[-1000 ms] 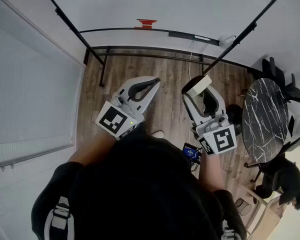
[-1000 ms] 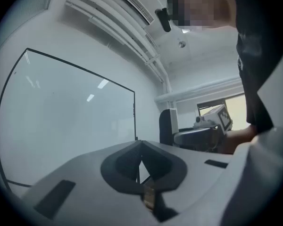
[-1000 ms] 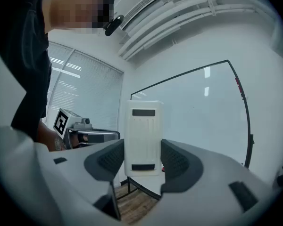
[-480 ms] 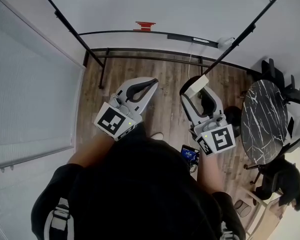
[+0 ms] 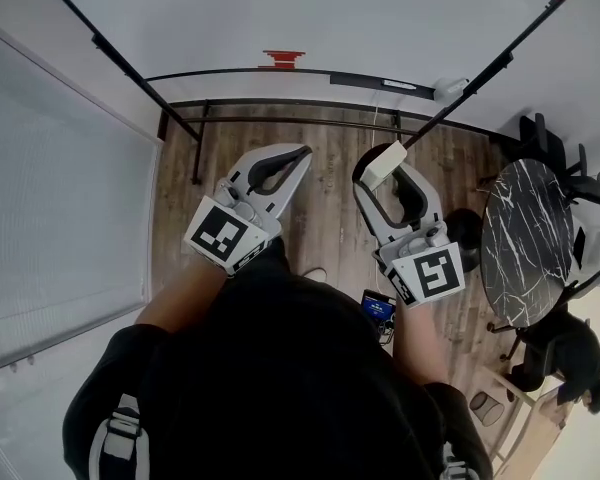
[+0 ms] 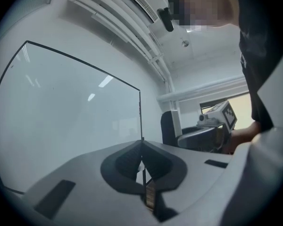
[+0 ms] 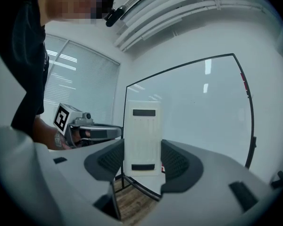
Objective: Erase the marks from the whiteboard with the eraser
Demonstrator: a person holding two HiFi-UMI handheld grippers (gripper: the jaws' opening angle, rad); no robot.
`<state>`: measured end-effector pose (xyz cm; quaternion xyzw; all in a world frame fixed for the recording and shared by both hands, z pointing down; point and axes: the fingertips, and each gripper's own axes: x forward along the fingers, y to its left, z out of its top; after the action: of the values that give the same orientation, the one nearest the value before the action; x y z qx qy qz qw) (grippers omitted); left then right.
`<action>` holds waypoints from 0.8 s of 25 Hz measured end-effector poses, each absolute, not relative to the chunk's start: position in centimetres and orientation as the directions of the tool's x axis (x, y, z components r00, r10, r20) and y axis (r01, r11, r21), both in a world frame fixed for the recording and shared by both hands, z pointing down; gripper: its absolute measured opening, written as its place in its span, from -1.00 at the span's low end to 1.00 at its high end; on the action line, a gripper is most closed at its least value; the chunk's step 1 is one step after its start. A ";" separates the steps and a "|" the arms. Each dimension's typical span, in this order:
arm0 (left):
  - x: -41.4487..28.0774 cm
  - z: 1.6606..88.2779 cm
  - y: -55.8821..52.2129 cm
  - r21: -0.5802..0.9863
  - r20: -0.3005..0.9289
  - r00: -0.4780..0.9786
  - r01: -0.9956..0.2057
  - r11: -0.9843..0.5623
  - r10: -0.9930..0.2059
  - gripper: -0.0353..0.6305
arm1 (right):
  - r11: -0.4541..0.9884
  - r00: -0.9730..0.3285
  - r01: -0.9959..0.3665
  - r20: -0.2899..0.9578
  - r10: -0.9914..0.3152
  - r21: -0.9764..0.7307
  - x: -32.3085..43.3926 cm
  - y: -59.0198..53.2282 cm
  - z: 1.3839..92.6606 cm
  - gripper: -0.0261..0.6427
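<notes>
The whiteboard [image 5: 310, 13] stands in front of me in its black frame, and I make out no marks on it in any view. My right gripper [image 5: 383, 172] is shut on a white rectangular eraser [image 5: 386, 162], held upright a little short of the board. In the right gripper view the eraser [image 7: 142, 138] fills the gap between the jaws, with the whiteboard [image 7: 198, 107] behind it. My left gripper [image 5: 302, 152] is shut on nothing, level with the right one. In the left gripper view the jaws meet at the tips of the left gripper [image 6: 142, 143], facing the whiteboard [image 6: 61, 112].
A red object [image 5: 283, 58] sits on the board's bottom ledge. The stand's black floor bars [image 5: 280, 118] cross the wooden floor [image 5: 330, 208]. A round black marble table [image 5: 525, 233] and dark chairs [image 5: 565, 158] are at the right. Window blinds [image 5: 50, 198] run along the left.
Both grippers have moved a little forward toward the board, the right one still holding the eraser. Neither gripper's jaws have changed.
</notes>
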<state>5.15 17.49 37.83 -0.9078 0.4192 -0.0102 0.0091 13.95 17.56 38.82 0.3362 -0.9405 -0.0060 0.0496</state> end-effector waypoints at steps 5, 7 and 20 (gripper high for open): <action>3.3 38.1 13.5 -0.011 0.008 0.658 -0.753 -0.658 -0.753 -0.88 | 0.782 -0.775 -0.623 0.115 -0.622 0.024 11.5 14.0 39.1 -0.21; 2.3 37.9 11.8 -0.006 0.007 0.666 -0.746 -0.666 -0.746 -0.88 | 0.778 -0.771 -0.627 0.122 -0.626 0.027 10.5 12.3 38.9 -0.21; -5.9 38.0 1.5 0.018 0.011 0.704 -0.710 -0.704 -0.710 -0.88 | 0.757 -0.746 -0.654 0.164 -0.646 0.006 2.4 2.1 39.3 -0.21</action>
<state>-5.88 1.45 37.99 -0.9230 0.3847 -0.0013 -0.0105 2.38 2.15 39.28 0.3479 -0.9339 0.0258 0.0783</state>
